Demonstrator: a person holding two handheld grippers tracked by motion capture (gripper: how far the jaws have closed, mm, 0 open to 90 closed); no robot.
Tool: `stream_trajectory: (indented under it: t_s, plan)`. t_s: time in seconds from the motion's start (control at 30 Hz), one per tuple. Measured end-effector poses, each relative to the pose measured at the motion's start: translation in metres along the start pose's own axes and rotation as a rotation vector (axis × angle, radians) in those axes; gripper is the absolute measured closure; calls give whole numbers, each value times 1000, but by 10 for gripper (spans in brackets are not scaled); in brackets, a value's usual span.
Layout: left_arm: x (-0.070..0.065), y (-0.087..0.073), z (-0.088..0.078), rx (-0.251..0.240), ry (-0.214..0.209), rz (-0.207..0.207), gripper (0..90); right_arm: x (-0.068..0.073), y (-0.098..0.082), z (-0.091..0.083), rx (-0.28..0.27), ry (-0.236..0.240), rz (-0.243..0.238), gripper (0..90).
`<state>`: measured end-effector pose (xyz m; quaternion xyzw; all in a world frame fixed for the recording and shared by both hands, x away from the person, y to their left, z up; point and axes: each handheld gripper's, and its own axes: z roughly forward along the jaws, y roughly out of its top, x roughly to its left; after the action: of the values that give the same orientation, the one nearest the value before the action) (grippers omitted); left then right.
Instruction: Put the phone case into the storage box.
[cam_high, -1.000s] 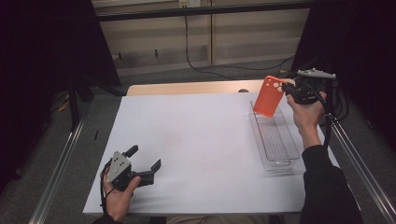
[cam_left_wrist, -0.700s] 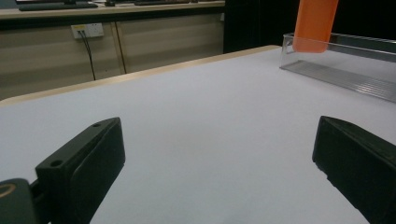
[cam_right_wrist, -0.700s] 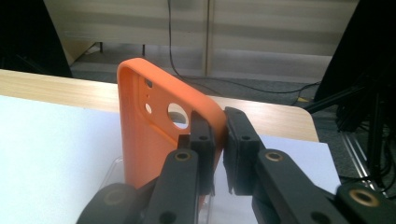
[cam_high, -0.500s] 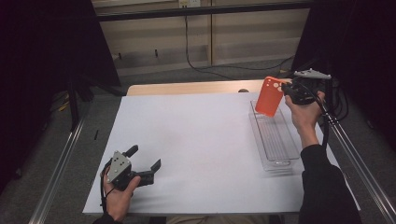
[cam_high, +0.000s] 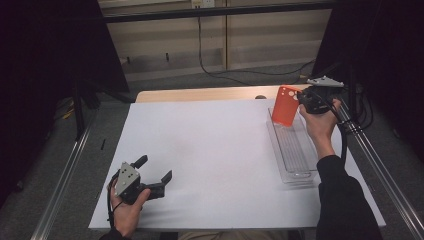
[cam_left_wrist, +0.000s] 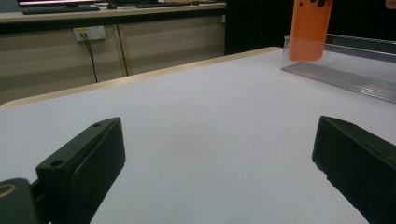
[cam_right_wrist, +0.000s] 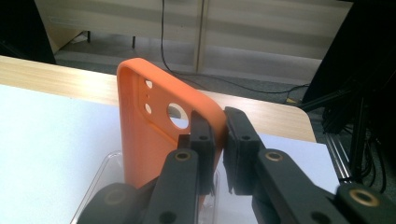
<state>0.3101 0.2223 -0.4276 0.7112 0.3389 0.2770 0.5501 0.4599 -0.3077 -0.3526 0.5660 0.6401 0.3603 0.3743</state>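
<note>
At two o'clock on the table, you are holding your right gripper (cam_high: 300, 101) level, its jaws clamping the edge of the upright orange phone case (cam_high: 285, 105) over the far end of the clear tray (cam_high: 295, 150). At seven o'clock, your left gripper (cam_high: 154, 170) is resting low, jaws gaping wide.

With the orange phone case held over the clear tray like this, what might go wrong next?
1. The right gripper pinches only the edge of the orange phone case, so the case may twist or slip out.
2. The case's lower end sits at the far end of the clear tray; lowering it could push this light tray along the table.
</note>
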Motion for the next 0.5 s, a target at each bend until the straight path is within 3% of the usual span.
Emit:
stream_trajectory:
  t_s: [0.5]
  plan:
    - [0, 0, 0, 1, -4, 2, 28, 5, -11, 7, 10, -15, -2, 827]
